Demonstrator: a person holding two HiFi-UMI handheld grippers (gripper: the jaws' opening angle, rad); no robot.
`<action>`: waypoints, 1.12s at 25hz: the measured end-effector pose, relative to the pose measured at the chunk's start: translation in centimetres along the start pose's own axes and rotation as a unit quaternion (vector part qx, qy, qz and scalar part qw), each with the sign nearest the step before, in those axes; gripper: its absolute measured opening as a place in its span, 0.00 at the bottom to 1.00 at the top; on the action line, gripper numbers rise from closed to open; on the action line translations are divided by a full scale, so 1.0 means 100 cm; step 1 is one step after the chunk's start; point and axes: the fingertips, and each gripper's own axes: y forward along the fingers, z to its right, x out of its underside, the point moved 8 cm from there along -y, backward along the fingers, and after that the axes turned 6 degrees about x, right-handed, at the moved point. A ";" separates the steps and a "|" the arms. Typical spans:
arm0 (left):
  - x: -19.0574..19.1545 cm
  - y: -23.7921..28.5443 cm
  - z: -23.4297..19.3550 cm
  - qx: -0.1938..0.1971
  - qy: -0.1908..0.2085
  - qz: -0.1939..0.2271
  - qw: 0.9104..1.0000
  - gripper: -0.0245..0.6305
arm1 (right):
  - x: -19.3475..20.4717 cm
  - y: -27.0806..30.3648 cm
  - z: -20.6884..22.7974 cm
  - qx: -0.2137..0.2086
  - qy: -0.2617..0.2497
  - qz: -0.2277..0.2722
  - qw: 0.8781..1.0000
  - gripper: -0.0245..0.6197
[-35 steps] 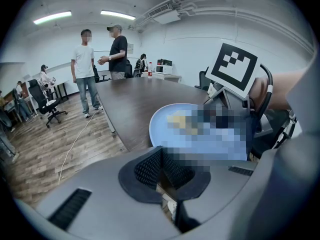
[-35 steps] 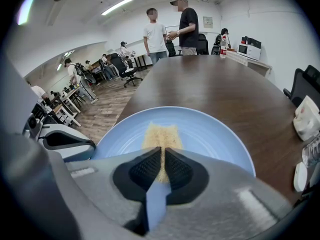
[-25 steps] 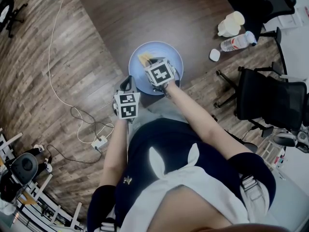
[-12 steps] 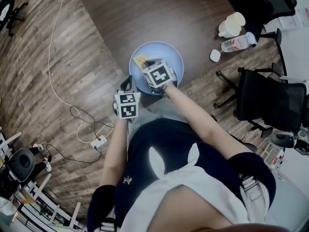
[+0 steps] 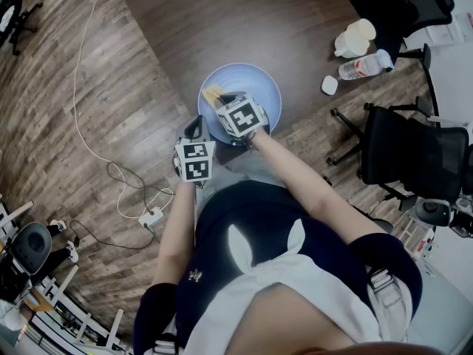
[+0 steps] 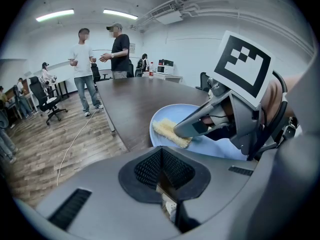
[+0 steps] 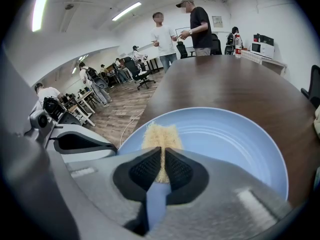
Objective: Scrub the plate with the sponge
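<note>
A light blue plate (image 5: 259, 87) lies near the edge of the dark wooden table (image 5: 222, 21). On its left part rests a yellow sponge (image 5: 213, 95), and my right gripper (image 5: 224, 100) is shut on the sponge's near end. In the right gripper view the sponge (image 7: 161, 134) runs from between the pads out onto the plate (image 7: 230, 139). My left gripper (image 5: 195, 127) hangs just left of the plate, beside the table edge, shut on nothing. From the left gripper view (image 6: 161, 165) I see the right gripper's fingers (image 6: 200, 126) pressing the sponge (image 6: 170, 132) onto the plate (image 6: 167, 114).
A white jug (image 5: 353, 37), a plastic bottle (image 5: 363, 63) and a small white cup (image 5: 328, 84) stand on the table at right. Black office chairs (image 5: 414, 150) sit right of me. A white cable (image 5: 85, 109) crosses the floor at left. Two people (image 7: 180, 26) stand at the table's far end.
My right gripper has slid the sponge a little to the left across the plate. The left gripper has stayed where it was.
</note>
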 end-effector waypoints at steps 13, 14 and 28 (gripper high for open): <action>-0.001 -0.001 -0.001 0.002 -0.005 -0.001 1.000 0.05 | 0.006 -0.001 -0.012 -0.037 -0.015 -0.005 0.999 0.07; 0.000 -0.001 -0.001 0.002 -0.006 -0.001 1.000 0.04 | 0.006 -0.001 -0.013 -0.039 -0.018 -0.005 0.999 0.07; 0.000 0.001 -0.003 -0.001 -0.009 0.000 1.000 0.05 | 0.012 -0.001 -0.023 -0.060 -0.050 -0.017 0.997 0.07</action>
